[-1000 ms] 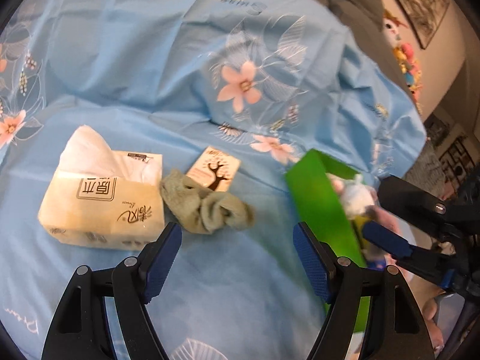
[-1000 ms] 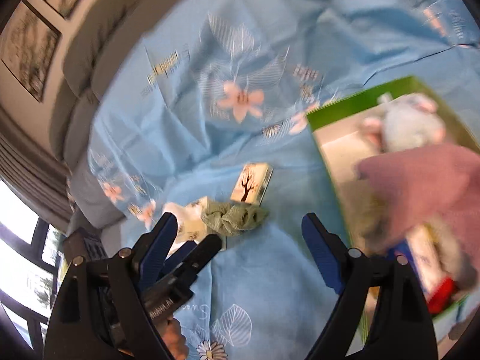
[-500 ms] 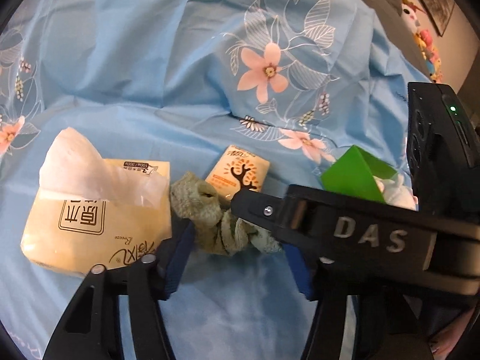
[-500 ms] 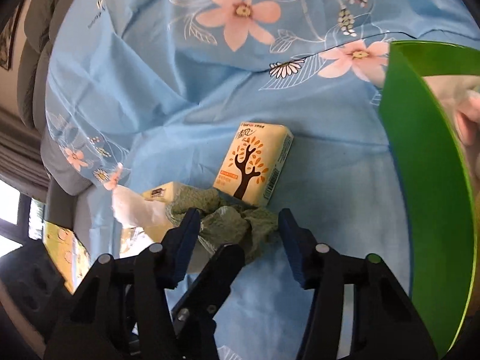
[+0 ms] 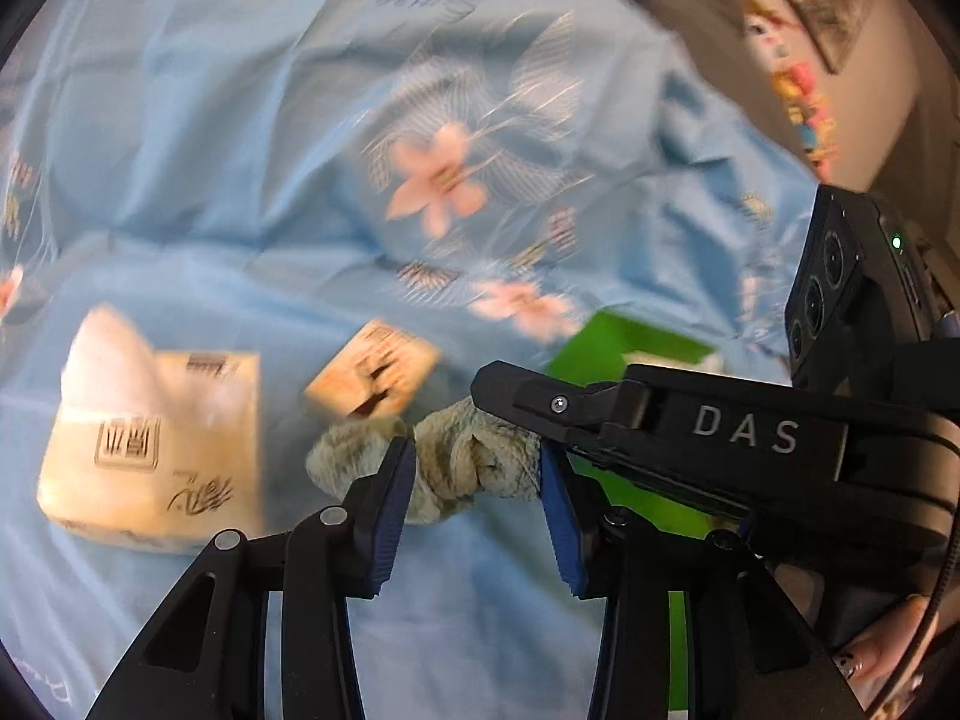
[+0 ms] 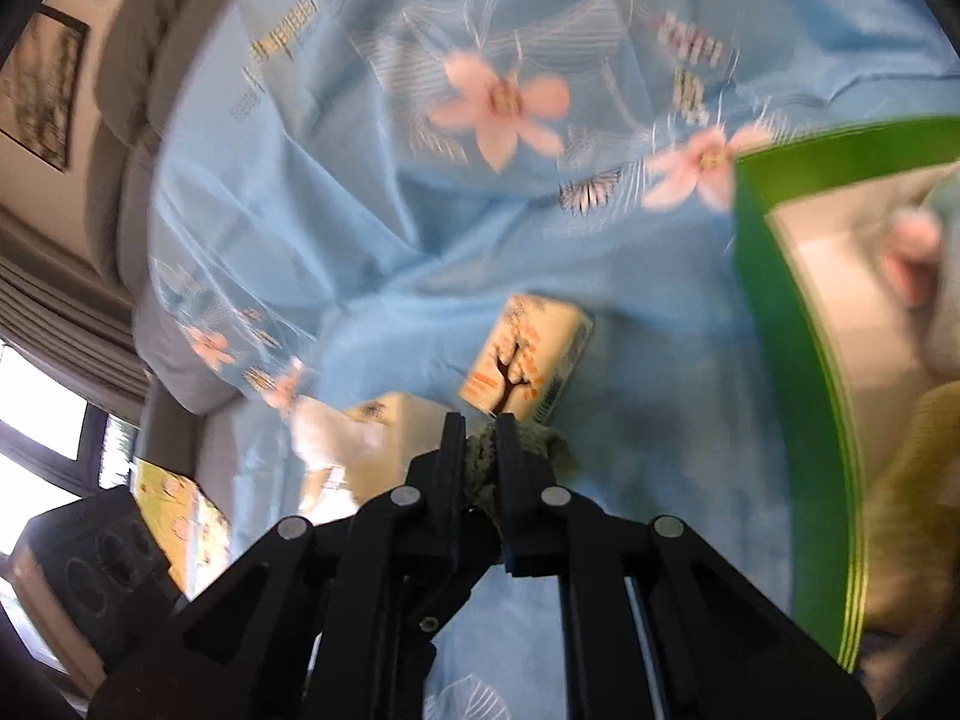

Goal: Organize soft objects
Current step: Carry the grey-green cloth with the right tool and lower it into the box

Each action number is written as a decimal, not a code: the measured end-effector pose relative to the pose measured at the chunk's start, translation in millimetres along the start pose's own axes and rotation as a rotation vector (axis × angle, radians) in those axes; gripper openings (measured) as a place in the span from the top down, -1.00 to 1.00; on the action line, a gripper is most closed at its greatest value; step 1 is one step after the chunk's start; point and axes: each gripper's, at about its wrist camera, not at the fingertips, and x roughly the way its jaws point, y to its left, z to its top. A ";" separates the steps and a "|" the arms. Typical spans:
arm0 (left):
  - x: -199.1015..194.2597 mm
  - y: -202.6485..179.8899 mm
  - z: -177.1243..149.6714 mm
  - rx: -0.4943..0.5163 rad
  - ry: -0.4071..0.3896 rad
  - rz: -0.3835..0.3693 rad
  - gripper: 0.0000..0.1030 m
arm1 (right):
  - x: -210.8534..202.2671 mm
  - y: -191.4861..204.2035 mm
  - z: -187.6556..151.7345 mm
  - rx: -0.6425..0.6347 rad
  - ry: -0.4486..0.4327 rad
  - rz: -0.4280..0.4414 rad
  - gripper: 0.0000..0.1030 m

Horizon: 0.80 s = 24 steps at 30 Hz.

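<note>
On the blue flowered sheet, pretty much dead centre, sits the crumpled green washcloth, and both tongs are on it at once. The right gripper has its tongs pinched together on a fold of the cloth, you can see the green terry squeezed between the black tips in the right wrist view. The left gripper comes at it from the near side with the blue pads either side of the bundle; its jaws are closing, the cloth is between them and the pads look like they're touching it on both sides.

Tight spot though. The small tissue pack with the tree print is just behind the cloth, touching or nearly so, hard to call with the blur. The big soft tissue pack with a tissue sticking up sits just to the left. On the right the green box has its near wall close by, with soft stuff already piled inside. Open sheet is mostly in front, toward the cameras, and further back past the pink flowers.
</note>
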 end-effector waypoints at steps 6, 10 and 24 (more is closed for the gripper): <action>-21.6 -61.6 13.4 0.115 -0.060 -0.102 0.17 | -86.1 -4.0 -2.1 -0.016 -0.193 0.027 0.82; -16.8 -98.5 15.7 0.183 -0.054 -0.170 0.17 | -123.3 -22.1 -5.3 0.025 -0.282 0.006 0.82; 33.7 -145.5 2.9 0.225 0.062 -0.235 0.17 | -172.4 -84.4 -14.4 0.154 -0.406 -0.068 0.81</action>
